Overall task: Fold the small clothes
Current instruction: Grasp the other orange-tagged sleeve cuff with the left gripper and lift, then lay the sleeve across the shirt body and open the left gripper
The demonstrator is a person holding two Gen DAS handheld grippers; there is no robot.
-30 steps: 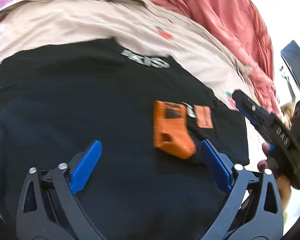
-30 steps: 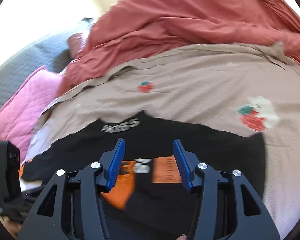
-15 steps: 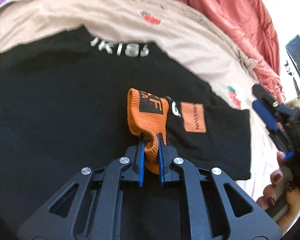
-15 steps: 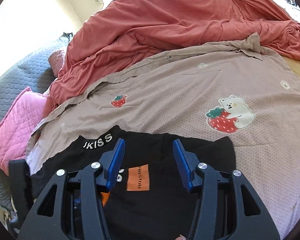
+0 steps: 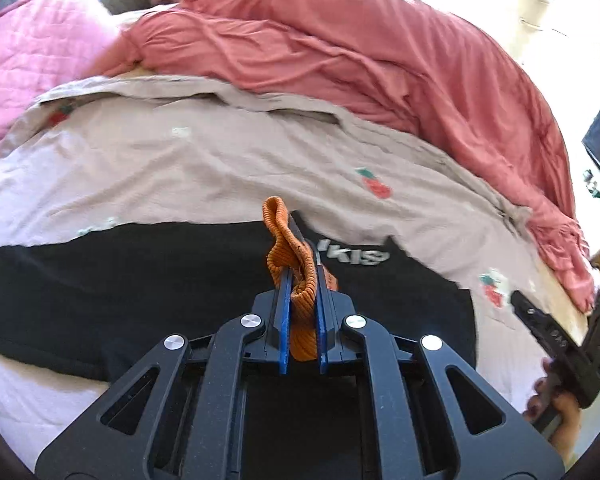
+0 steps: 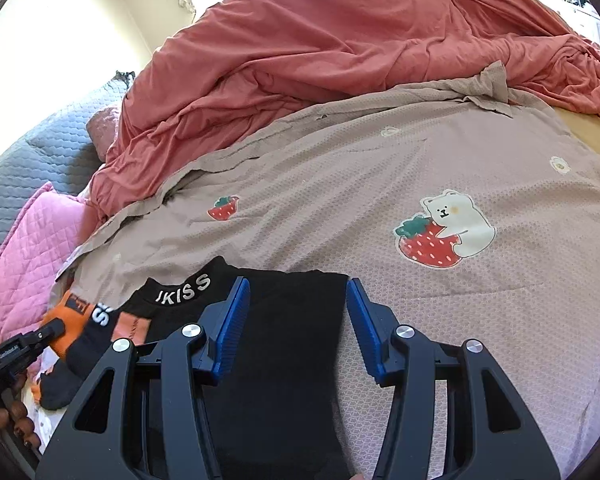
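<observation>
A small black shirt (image 5: 140, 280) with white collar lettering lies flat on the beige strawberry-print sheet (image 5: 180, 168). My left gripper (image 5: 300, 280) is shut on the shirt's orange ribbed cuff (image 5: 288, 248) and holds it lifted above the shirt. In the right wrist view the same cuff (image 6: 70, 320) shows at the far left, held by the left gripper (image 6: 50, 330). My right gripper (image 6: 296, 312) is open and empty above the shirt's (image 6: 284, 344) right edge. It also shows at the right edge of the left wrist view (image 5: 540, 320).
A rumpled red duvet (image 6: 340, 48) is heaped across the back of the bed. A pink quilted pillow (image 6: 28, 248) and a grey quilted cover (image 6: 36, 152) lie at the left. The bed's wooden edge (image 6: 592, 132) shows at the far right.
My left gripper closed on the orange cuff and then lifted it up off the shirt. My right gripper stayed open and drew back toward the shirt's right side.
</observation>
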